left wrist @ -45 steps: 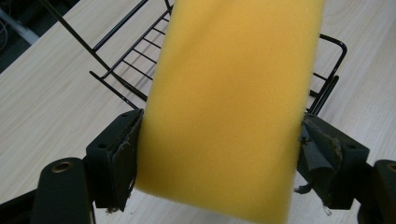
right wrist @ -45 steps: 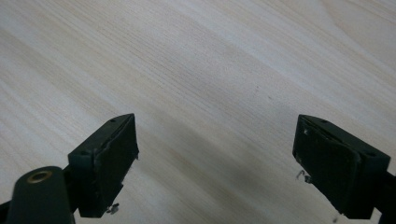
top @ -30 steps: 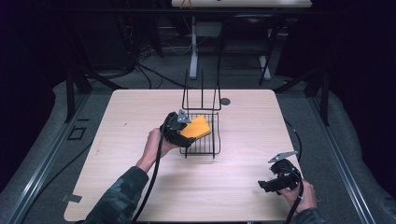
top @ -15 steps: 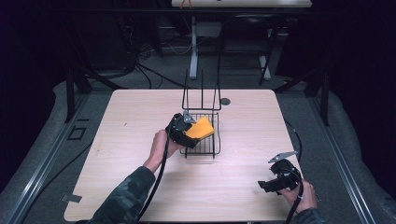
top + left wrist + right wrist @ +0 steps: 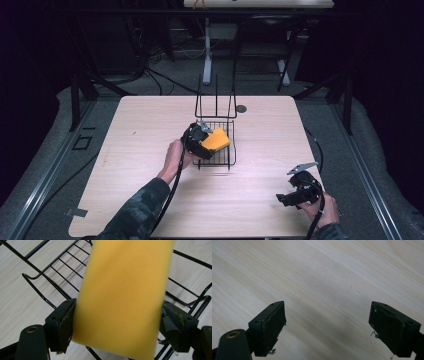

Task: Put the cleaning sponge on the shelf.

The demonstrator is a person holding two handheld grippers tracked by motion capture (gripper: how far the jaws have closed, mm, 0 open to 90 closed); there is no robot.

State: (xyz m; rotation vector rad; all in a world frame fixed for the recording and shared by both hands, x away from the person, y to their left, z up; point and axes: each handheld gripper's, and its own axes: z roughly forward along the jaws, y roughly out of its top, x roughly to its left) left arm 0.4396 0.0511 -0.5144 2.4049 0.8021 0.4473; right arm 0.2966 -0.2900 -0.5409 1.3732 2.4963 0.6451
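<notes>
Left gripper (image 5: 206, 142) jaws pinching yellow sponge (image 5: 122, 300), having eased slightly; sponge now sitting lower than second ago, over wire basket (image 5: 220, 152) floor, so release looking close; right gripper (image 5: 295, 195) jaws gaping wide, holding nothing, idling above table (image 5: 140, 130) near front edge

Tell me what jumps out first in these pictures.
The bright yellow sponge, clamped between the left gripper's fingers, hangs over the black wire rack near the middle of the wooden table. The right gripper waits open above bare wood at the near right corner.
</notes>
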